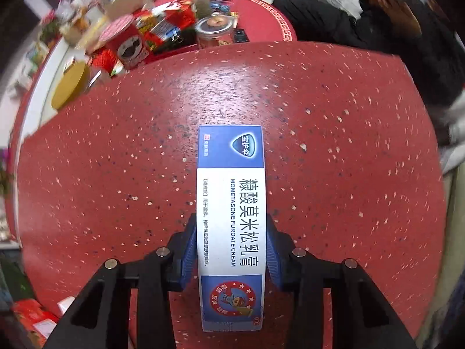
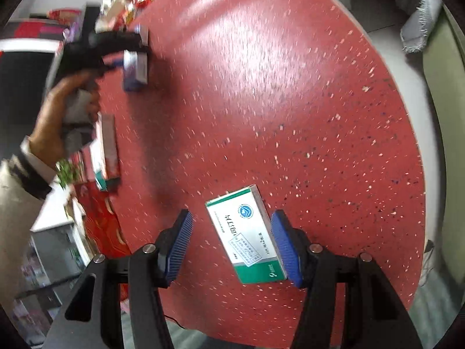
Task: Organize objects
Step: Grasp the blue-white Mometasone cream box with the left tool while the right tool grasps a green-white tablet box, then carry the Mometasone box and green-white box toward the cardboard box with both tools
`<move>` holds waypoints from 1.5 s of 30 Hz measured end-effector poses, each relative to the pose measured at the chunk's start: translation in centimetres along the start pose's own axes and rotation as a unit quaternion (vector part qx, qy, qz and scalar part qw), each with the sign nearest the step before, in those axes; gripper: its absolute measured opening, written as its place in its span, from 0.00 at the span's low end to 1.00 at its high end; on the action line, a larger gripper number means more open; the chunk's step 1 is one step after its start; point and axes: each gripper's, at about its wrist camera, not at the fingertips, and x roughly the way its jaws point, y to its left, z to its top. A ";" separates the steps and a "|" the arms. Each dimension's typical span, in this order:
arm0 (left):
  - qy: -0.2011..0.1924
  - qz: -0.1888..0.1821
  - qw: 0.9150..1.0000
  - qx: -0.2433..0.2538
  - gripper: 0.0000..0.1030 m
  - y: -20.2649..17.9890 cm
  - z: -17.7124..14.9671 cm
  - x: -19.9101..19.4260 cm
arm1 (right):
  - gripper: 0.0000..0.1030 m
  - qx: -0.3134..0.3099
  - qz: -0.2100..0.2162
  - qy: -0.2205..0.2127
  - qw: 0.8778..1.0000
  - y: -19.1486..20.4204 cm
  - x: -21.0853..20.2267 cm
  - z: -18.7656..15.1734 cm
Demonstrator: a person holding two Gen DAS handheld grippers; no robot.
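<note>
My left gripper [image 1: 231,232] is shut on a long blue-and-white cream box [image 1: 231,203], held lengthways over the red speckled table [image 1: 334,145]. It also shows in the right wrist view [image 2: 135,64], blurred, at the far left with the box [image 2: 136,68] in it. My right gripper [image 2: 232,232] is open, its blue pads either side of a green-and-white medicine box [image 2: 245,240] lying on the table [image 2: 290,101]. The right pad [image 2: 286,247] touches the box; the left pad is apart from it.
Another box [image 2: 106,151] stands at the table's left edge, beside a red box [image 2: 101,221]. In the left wrist view a Pringles can [image 1: 128,43], a jar [image 1: 215,30], a yellow lid [image 1: 71,85] and snack packs crowd the far side. A person in dark clothes [image 1: 363,20] sits beyond.
</note>
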 end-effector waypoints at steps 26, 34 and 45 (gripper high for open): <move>-0.123 -0.117 0.985 -0.039 0.42 6.0 -18.9 -17.1 | 0.55 -0.093 -0.103 0.017 0.990 3.1 3.5 -6.0; -0.120 -0.100 0.988 -0.013 0.42 8.2 -28.6 -22.0 | 0.55 -0.100 -0.081 -0.015 0.992 7.1 -0.8 -8.9; -0.162 -0.054 0.984 -0.056 0.42 15.7 -35.0 -26.1 | 0.55 -0.173 -0.063 -0.033 0.982 16.2 -2.3 -11.6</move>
